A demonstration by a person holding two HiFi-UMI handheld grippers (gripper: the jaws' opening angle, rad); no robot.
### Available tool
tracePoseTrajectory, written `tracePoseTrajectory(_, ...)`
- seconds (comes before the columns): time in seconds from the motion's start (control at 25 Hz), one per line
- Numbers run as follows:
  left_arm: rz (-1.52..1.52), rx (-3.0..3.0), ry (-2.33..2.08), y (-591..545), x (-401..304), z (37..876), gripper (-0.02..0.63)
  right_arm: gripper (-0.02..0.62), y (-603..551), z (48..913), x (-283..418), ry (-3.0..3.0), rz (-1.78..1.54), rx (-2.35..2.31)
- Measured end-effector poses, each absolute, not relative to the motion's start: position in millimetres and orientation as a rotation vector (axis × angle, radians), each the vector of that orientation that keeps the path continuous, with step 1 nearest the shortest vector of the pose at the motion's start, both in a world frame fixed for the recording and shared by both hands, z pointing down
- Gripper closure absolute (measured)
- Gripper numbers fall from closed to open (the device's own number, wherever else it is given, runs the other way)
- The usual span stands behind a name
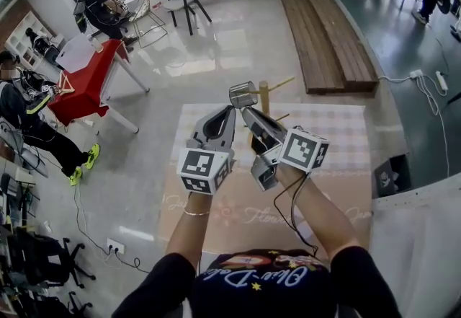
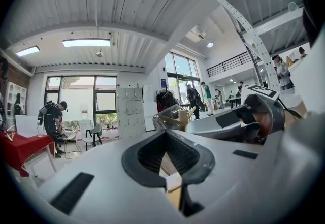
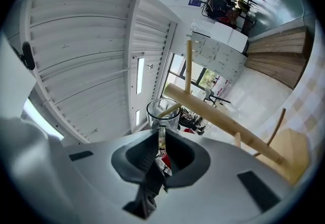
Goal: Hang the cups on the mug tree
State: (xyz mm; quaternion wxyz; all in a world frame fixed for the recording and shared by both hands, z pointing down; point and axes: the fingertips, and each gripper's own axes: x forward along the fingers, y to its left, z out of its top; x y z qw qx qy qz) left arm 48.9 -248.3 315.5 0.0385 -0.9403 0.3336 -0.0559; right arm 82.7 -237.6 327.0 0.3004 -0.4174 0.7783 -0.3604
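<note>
1. The glass cup (image 1: 243, 95) hung just left of the mug tree (image 1: 264, 98), near its top, above the checked worktop (image 1: 338, 136).
2. My right hand-held gripper (image 3: 161, 136) was pinched shut on the cup's handle, with the cup just beyond the jaw tips.
3. The tree's trunk (image 3: 223, 126) stood upright in the head view. I judged the cup needed only a short slide rightward onto a peg.
4. My left hand-held gripper (image 2: 170, 149) sat beside the right, jaws drawn together on nothing I could make out. The right was nearer the tree.
5. Only the right gripper view showed a peg (image 3: 170, 109) tip at the cup's rim. I could not tell whether it was inside the glass or behind it. The head view alone showed both grippers side by side.
</note>
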Motion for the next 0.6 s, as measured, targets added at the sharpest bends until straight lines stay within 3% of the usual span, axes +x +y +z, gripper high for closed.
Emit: tracePoseTrajectory(0.6, -0.172, -2.889, 1.006, -250.7, 47.3, 312.2, 0.598, 0.546, -240.0, 325.4, 81.3, 2.035, -0.947, -1.079)
